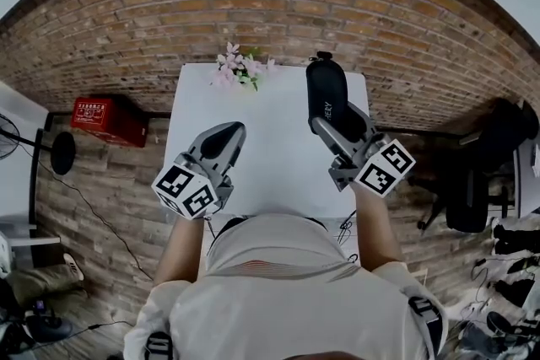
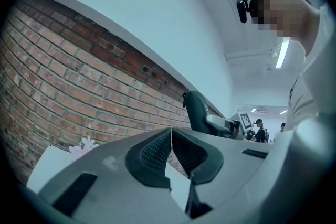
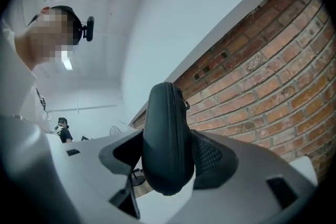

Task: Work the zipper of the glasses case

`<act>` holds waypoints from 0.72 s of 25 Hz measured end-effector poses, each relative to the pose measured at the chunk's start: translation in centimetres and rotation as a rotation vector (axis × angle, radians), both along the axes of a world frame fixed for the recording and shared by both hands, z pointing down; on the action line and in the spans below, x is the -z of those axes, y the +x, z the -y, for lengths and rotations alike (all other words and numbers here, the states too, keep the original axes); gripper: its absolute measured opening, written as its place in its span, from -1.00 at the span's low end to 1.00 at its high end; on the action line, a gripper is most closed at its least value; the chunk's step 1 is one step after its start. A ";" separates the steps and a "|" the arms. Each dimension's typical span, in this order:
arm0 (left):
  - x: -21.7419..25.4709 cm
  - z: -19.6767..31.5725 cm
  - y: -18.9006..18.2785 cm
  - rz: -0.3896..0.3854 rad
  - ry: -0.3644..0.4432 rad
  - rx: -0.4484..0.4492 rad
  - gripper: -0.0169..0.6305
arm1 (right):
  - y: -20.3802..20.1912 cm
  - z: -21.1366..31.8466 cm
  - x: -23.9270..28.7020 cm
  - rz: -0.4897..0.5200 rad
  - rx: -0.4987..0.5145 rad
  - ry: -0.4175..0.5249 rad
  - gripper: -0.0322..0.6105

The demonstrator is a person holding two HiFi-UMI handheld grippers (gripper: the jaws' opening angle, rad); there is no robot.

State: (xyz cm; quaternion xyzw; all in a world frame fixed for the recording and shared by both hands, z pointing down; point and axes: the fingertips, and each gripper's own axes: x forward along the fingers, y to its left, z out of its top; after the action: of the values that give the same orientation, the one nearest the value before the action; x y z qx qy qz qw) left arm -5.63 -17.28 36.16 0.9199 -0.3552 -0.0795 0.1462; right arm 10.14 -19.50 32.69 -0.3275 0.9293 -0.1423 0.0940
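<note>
Head view: right gripper [image 1: 339,131] held the black glasses case [image 1: 326,93] up over the white table [image 1: 274,169] | left gripper view: left gripper [image 2: 170,147] was pinched tight, nothing in it | right gripper view: glasses case [image 3: 168,134] squeezed between its jaws

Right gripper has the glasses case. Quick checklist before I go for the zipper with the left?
1. Glasses case held by the right gripper: ok, jaws clamped on its near end.
2. Left gripper free: ok, jaws together, nothing between them.
3. Left jaws open to take the pull: not ok, shut.
4. Zipper pull exposed: ok, at the case's far end, clear of the right jaws.
5. Left gripper at the pull: not ok, the head view shows it apart from the case.
6. Zipper state: closed along the visible seam; the rest, cannot tell.
</note>
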 end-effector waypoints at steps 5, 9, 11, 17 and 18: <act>1.5 -1.0 1.2 -0.121 -0.009 -0.146 -0.88 | -0.5 -0.9 0.3 0.061 0.072 -0.029 0.12; 2.7 -1.9 2.2 -0.187 -0.008 -0.255 -0.43 | -1.7 -1.9 0.5 0.083 0.150 -0.051 0.12; 3.5 -2.3 2.9 -0.224 -0.015 -0.315 -0.17 | -2.6 -2.7 0.6 0.082 0.199 -0.058 0.12; 6.2 -3.3 4.6 -0.345 -0.030 -0.474 0.05 | -6.1 -5.7 -0.5 0.050 0.367 -0.104 0.12; 6.4 -3.4 4.9 -0.344 -0.029 -0.491 0.07 | -6.7 -6.3 -0.7 0.046 0.398 -0.117 0.12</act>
State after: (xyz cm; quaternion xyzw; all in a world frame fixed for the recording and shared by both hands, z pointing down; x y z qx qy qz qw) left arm -0.71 -13.84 29.76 0.9491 -0.0932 -0.1914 0.2323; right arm 3.46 -13.24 33.41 -0.1391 0.9635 -0.2191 0.0661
